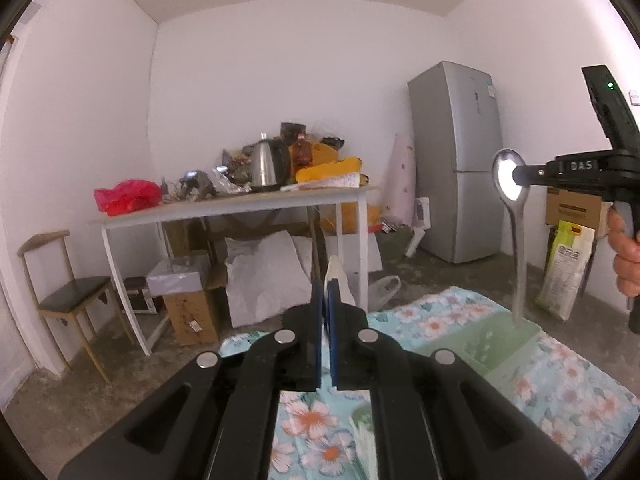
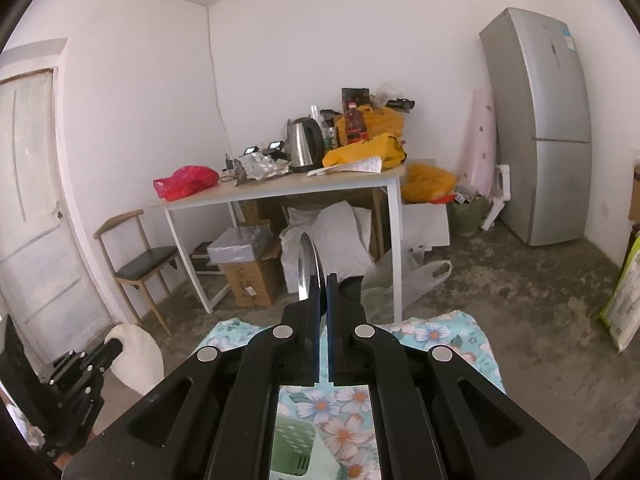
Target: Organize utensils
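Left gripper (image 1: 325, 292): jaws closed, blue pads almost meeting. A thin white object (image 1: 337, 276) stands at the tips; whether it is pinched cannot be told. In the right wrist view this gripper (image 2: 114, 347) sits at 8 o'clock with a white disc (image 2: 134, 358) at its tip.

Right gripper (image 2: 323, 286): jaws shut on a spoon (image 2: 307, 268), bowl seen edge-on, rising from the tips toward 12 o'clock. In the left wrist view the gripper (image 1: 520, 176) enters at 3 o'clock, clamped on the spoon (image 1: 516, 220) at the bowl; the handle hangs straight down. A hand (image 1: 626, 256) holds the grip at the right edge.

Floral cloth (image 1: 560, 380): blue with orange-white flowers, spread beneath both grippers.

Green tray (image 1: 500, 344): pale, perforated, lying on the cloth at 4 o'clock; the spoon's handle tip hangs at its far corner, contact unclear.

Rice sack (image 1: 564, 276): on the floor at 3 o'clock, beyond the cloth.

Chair (image 1: 68, 300): wooden, dark seat, at 9 o'clock.

Counter (image 1: 240, 208): white-legged, at 11 to 12 o'clock, carrying a steel kettle (image 1: 266, 168), red bag (image 1: 126, 196) and yellow bags (image 1: 332, 170); boxes and white sacks below.

Fridge (image 1: 460, 160): silver, two-door, at 2 o'clock against the far wall.

Door (image 2: 28, 200): white, at 9 o'clock in the right wrist view.
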Demonstrator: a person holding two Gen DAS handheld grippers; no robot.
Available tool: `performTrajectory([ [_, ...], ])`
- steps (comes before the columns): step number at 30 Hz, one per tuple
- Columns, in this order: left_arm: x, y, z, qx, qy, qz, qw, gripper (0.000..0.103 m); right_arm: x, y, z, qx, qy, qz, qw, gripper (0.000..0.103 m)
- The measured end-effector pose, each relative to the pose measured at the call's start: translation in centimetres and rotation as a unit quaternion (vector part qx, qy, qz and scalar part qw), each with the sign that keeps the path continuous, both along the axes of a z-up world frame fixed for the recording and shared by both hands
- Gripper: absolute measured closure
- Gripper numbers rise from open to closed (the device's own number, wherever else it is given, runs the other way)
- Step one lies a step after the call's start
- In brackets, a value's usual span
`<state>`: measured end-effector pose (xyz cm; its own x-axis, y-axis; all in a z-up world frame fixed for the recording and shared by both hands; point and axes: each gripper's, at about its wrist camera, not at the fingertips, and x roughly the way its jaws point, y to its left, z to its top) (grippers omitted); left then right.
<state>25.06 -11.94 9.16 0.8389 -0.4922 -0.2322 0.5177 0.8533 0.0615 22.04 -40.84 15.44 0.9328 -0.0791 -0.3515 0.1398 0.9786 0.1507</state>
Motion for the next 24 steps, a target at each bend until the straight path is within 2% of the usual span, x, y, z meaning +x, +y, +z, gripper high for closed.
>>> performTrajectory([
  [3, -0.2, 0.0, -0.7, -0.006, 0.024, -0.017, 0.9996, 0.098, 0.0, 0.2, -0.6, -0.01, -0.004, -0.002, 1.0, 0.102],
  [7, -0.6, -0.2, -1.5, -0.003, 0.046, -0.023, 0.9987, 0.073, 0.3, 0.7, -1.4, -0.029, -0.004, -0.002, 1.0, 0.102],
  [10, -1.2, 0.2, -1.8, -0.01, 0.056, -0.024, 0.9981, 0.063, 0.2, 1.5, -2.3, -0.056, -0.006, -0.001, 0.998, 0.102],
  [16, -2.2, 1.5, -1.7, -0.039, 0.081, -0.024, 0.9957, 0.051, 0.0, 3.0, -5.5, -0.095, 0.01, 0.012, 0.995, 0.102],
  [19, -2.8, 2.5, -1.5, -0.053, 0.094, -0.021, 0.9939, 0.046, -0.5, 3.1, -7.3, -0.079, 0.034, 0.024, 0.996, 0.1],
  [22, -3.3, 3.5, -1.5, -0.067, 0.106, -0.015, 0.992, 0.042, -1.1, 3.2, -8.0, -0.063, 0.043, 0.028, 0.997, 0.098],
  [24, -3.6, 4.1, -1.5, -0.073, 0.115, -0.011, 0.9906, 0.04, -1.5, 3.4, -8.0, -0.057, 0.047, 0.029, 0.997, 0.093],
])
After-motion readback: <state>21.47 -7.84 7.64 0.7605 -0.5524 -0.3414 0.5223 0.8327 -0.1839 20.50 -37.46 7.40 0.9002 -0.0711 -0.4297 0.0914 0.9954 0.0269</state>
